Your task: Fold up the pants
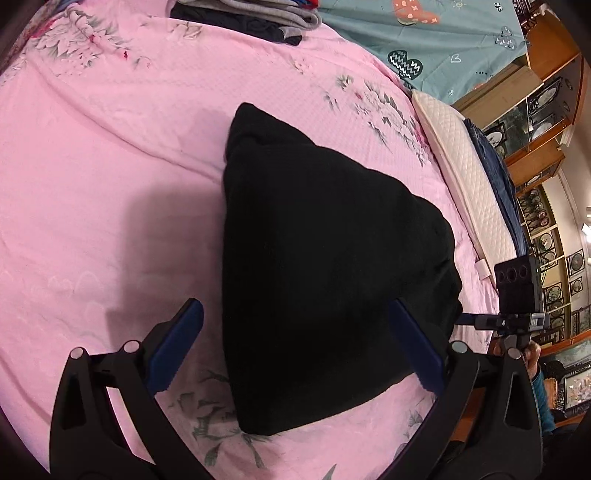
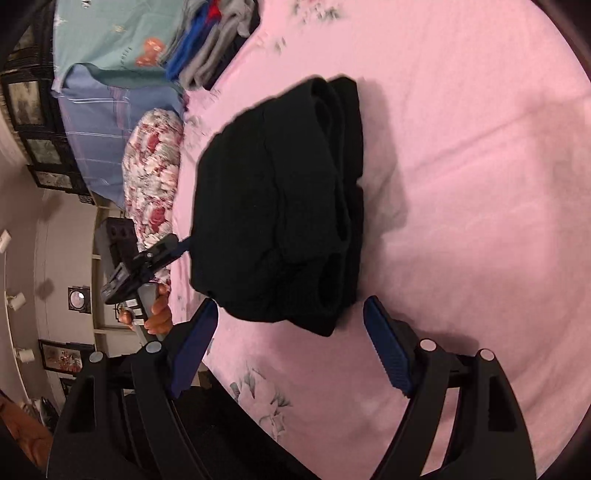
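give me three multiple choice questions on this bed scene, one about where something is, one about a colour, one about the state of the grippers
1. Where does the stack of other folded clothes lie?
A. on top of the black pants
B. at the far edge of the pink bedspread, beyond the pants
C. on the floor

2. What colour are the folded pants?
A. black
B. grey
C. blue

3. How do the left gripper and right gripper stand?
A. both shut on the pants
B. left shut, right open
C. both open, with nothing pinched

Answers:
1. B: the grey, blue and dark pile sits past the pants on the pink bedspread.
2. A: the bundle is black in both wrist views.
3. C: each gripper's blue pads stand wide apart, with no cloth pinched between them.
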`<move>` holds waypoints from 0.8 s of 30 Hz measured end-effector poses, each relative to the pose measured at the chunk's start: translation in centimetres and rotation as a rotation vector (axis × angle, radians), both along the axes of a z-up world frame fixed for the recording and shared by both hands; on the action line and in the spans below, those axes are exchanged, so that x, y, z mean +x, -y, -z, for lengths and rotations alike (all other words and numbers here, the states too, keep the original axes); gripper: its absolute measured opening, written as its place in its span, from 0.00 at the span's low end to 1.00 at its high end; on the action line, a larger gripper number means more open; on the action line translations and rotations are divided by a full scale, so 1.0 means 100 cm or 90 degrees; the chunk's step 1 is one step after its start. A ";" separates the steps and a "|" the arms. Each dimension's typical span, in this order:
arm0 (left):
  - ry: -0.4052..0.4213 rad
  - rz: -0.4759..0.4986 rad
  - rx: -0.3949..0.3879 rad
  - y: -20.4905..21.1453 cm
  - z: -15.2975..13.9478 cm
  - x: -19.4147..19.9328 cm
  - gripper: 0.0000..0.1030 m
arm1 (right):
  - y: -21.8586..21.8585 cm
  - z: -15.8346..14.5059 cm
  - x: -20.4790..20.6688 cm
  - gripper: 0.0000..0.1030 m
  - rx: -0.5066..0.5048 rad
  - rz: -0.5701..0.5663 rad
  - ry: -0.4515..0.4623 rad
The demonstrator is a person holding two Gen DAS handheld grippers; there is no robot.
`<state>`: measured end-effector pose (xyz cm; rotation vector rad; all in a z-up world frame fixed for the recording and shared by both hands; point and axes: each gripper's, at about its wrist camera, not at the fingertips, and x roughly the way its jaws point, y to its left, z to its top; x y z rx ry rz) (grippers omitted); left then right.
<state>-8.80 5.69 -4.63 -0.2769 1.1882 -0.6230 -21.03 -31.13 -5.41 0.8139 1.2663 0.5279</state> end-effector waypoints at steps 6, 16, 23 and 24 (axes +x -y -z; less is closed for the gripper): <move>-0.009 0.003 -0.009 0.002 0.004 0.004 0.98 | 0.000 0.004 0.019 0.80 0.040 0.008 -0.038; -0.045 0.000 -0.055 0.001 0.021 0.017 0.98 | -0.030 0.004 0.039 0.86 0.024 0.007 0.005; -0.046 0.007 -0.069 -0.005 0.021 0.016 0.98 | -0.013 -0.006 0.022 0.77 -0.059 0.009 0.037; -0.051 0.004 -0.076 -0.006 0.022 0.017 0.98 | -0.011 -0.005 0.022 0.77 -0.061 0.012 0.039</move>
